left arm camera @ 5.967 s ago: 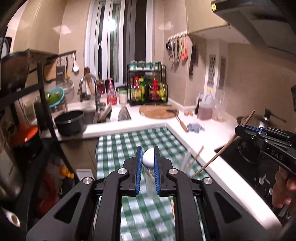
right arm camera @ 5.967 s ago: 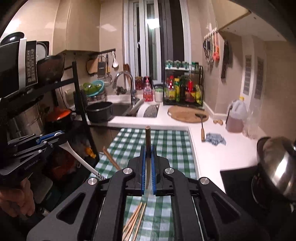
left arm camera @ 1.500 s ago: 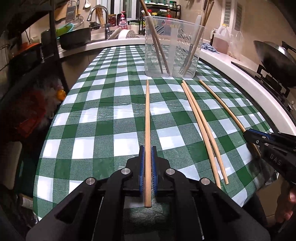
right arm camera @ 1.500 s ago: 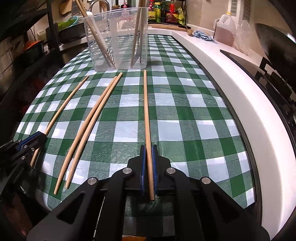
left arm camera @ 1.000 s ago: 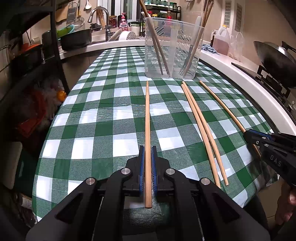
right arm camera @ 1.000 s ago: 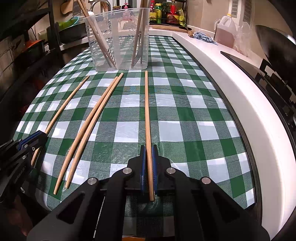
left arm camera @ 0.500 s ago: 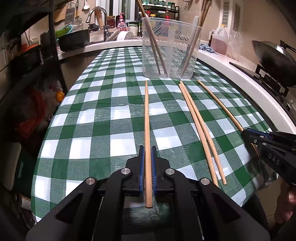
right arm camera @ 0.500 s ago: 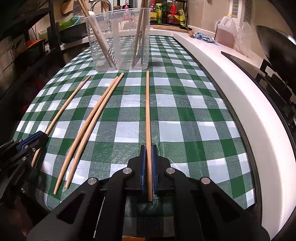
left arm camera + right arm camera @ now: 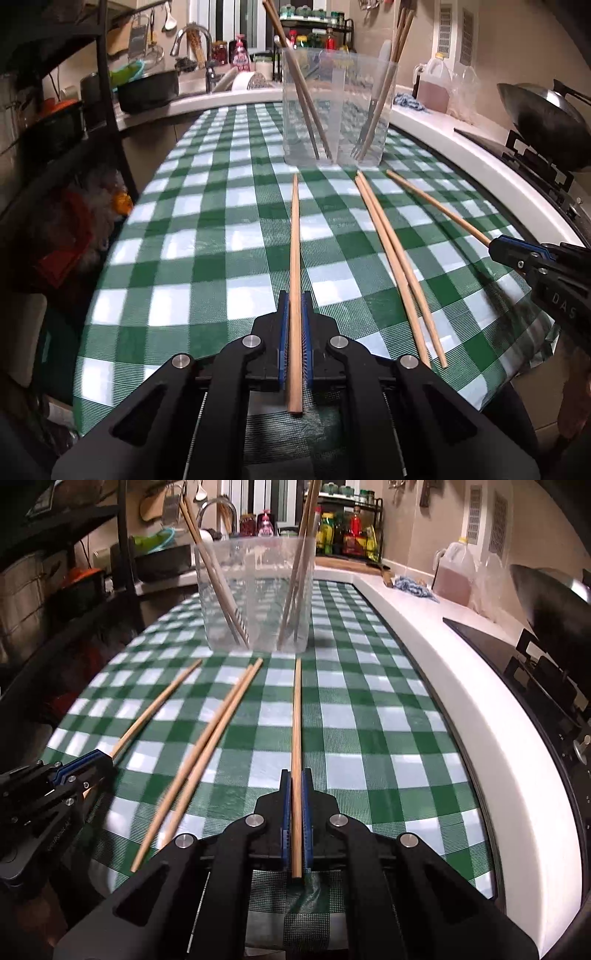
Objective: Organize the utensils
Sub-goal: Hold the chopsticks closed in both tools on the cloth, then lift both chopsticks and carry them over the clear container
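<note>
My left gripper [image 9: 294, 306] is shut on a wooden chopstick [image 9: 294, 243] that points toward the clear plastic holder [image 9: 338, 110]. My right gripper [image 9: 295, 786] is shut on another wooden chopstick [image 9: 296, 716], also pointing at the holder [image 9: 255, 594]. Both chopsticks sit low over the green checked cloth. Two loose chopsticks [image 9: 391, 251] lie side by side between the grippers; they also show in the right wrist view [image 9: 214, 731]. The holder stands upright with chopsticks, a fork and other utensils leaning in it. The right gripper shows in the left wrist view [image 9: 517, 254], the left gripper in the right wrist view [image 9: 88, 764].
The white counter edge [image 9: 480, 701] and a black stove [image 9: 546, 672] with a wok [image 9: 546, 118] run along the right. A dark shelf rack [image 9: 107, 92] stands at the left. The sink and faucet [image 9: 192, 40], a jug [image 9: 454, 572] and bottles are at the back.
Six seconds ago both grippers were raised, the left on a white spoon. Now each holds a chopstick low over the cloth. In the last second both edged slightly toward the holder.
</note>
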`<state>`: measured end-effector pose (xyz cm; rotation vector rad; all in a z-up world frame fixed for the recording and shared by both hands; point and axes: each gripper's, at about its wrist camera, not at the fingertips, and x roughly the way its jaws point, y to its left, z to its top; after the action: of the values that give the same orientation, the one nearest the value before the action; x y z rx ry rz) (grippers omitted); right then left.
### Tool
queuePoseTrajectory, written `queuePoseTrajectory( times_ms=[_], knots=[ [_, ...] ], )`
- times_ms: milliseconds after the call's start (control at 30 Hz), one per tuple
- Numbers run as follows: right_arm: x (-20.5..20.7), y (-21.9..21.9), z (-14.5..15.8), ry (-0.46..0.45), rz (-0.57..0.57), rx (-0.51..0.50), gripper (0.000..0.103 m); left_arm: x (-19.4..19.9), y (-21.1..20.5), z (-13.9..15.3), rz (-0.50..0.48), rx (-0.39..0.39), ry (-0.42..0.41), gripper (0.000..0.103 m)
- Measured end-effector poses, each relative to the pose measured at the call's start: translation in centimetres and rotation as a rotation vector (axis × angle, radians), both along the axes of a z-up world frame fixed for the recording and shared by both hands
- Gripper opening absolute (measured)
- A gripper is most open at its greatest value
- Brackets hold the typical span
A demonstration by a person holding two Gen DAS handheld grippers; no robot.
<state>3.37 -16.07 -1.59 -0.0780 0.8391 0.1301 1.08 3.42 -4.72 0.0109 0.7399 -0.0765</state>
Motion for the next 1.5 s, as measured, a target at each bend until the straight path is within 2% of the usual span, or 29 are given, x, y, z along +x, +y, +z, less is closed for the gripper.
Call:
queuePoseTrajectory(
  times_ms=[167, 367, 533, 700, 1067, 1233, 1500],
  knots=[
    [-0.3, -0.5, 1.3, -0.027, -0.008, 0.032, 0.006, -1.4, 0.0, 1.8, -0.002, 0.016, -0.066, 0.007],
    [-1.4, -0.8, 3.9, -0.132, 0.002, 0.046, 0.006, -3.4, -0.1, 4.4, -0.008, 0.024, -0.165, 0.007],
    [-2.1, -1.1, 5.8, -0.206, 0.008, 0.073, 0.006, -3.9, 0.1, 6.1, 0.000, 0.016, -0.204, 0.006],
    [-2.3, -1.2, 6.6, -0.240, 0.014, 0.086, 0.006, -4.0, 0.2, 7.2, 0.007, 0.012, -0.223, 0.006],
    [-3.0, -1.2, 7.6, -0.274, 0.029, 0.109, 0.006, -4.7, 0.5, 9.1, 0.010, -0.009, -0.253, 0.006],
    [-2.9, -1.8, 9.3, -0.286, 0.039, 0.149, 0.006, -4.6, 1.5, 11.2, 0.000, -0.025, -0.285, 0.006],
    [-1.7, -1.7, 11.4, -0.248, 0.077, 0.191, 0.006, -2.6, 3.5, 14.2, -0.011, -0.107, -0.283, 0.006]
  ],
)
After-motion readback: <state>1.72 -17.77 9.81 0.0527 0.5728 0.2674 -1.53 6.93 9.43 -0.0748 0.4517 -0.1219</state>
